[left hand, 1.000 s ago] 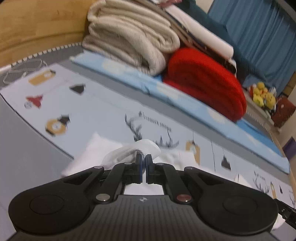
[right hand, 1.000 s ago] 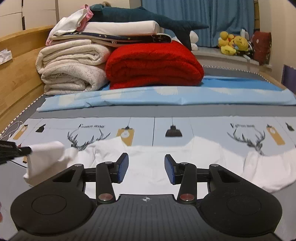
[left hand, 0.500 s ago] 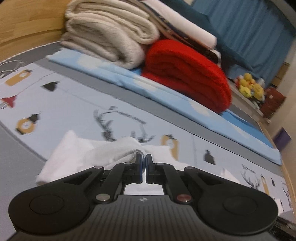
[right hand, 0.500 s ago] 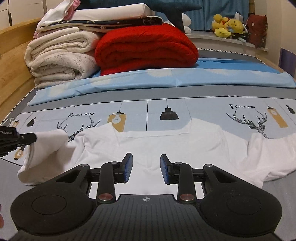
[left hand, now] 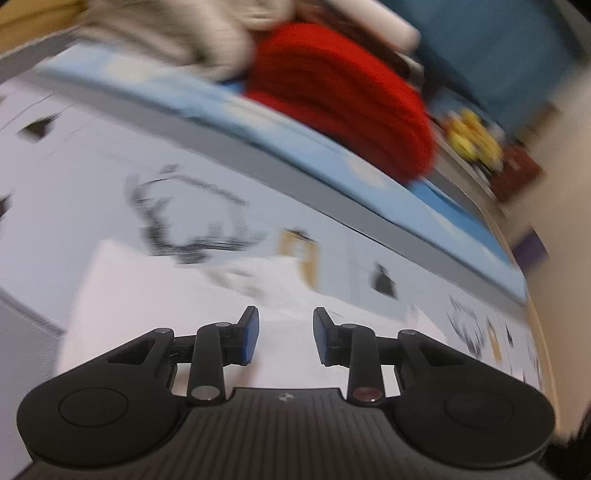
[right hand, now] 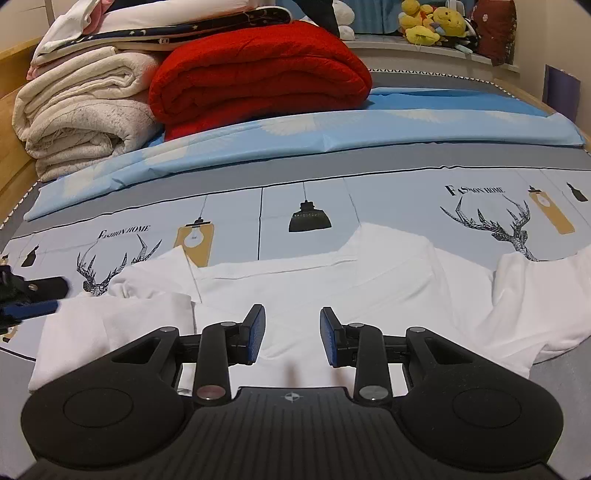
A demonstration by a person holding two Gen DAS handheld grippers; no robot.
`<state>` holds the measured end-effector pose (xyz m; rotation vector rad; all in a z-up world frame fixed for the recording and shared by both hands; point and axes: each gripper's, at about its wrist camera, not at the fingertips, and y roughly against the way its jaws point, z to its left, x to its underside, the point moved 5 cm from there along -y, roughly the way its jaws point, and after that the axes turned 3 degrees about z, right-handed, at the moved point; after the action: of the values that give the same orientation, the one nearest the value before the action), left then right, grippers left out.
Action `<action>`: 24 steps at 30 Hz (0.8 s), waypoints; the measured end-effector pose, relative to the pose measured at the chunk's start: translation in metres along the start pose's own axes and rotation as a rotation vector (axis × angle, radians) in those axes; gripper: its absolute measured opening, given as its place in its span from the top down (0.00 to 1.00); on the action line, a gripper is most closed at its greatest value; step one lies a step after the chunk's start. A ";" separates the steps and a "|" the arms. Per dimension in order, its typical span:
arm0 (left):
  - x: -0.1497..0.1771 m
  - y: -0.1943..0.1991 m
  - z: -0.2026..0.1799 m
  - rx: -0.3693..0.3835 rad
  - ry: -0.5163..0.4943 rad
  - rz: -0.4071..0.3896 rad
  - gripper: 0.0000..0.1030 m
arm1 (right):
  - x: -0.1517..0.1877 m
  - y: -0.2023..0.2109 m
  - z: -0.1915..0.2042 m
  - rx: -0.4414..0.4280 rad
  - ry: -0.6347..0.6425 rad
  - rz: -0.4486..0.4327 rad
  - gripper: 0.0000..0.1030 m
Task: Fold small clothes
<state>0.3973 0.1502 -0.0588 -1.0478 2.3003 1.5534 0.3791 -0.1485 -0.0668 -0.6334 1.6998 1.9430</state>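
Observation:
A white shirt lies spread on the printed bed sheet, neckline toward the far side. Its left sleeve lies folded in flat near the left edge, and the right sleeve is spread out. My left gripper hangs just over that folded sleeve, its jaws opening with nothing between the pads. The same gripper shows at the left edge of the right wrist view. My right gripper is open over the middle of the shirt, holding nothing.
At the far side a red blanket and cream blankets are stacked on a light blue sheet. Plush toys sit on a ledge behind. A wooden bed frame runs along the left.
The left gripper has let go of the white sleeve and its jaws have parted; the sleeve now lies flat. Both grippers have sunk closer to the shirt. The right jaws narrowed a little.

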 end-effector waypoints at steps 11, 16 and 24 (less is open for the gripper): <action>0.034 -0.050 0.021 0.004 0.142 0.233 0.67 | 0.008 -0.002 0.022 -0.087 0.039 0.022 0.76; 0.052 -0.070 0.025 -0.037 0.103 0.292 0.89 | 0.010 -0.004 0.039 -0.180 0.095 0.046 0.75; 0.026 -0.039 -0.016 0.288 0.014 0.194 0.99 | 0.027 0.005 0.083 -0.294 0.336 0.034 0.63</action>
<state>0.4067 0.1164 -0.0934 -0.7867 2.6012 1.2235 0.3528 -0.0651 -0.0697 -1.0984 1.6283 2.2321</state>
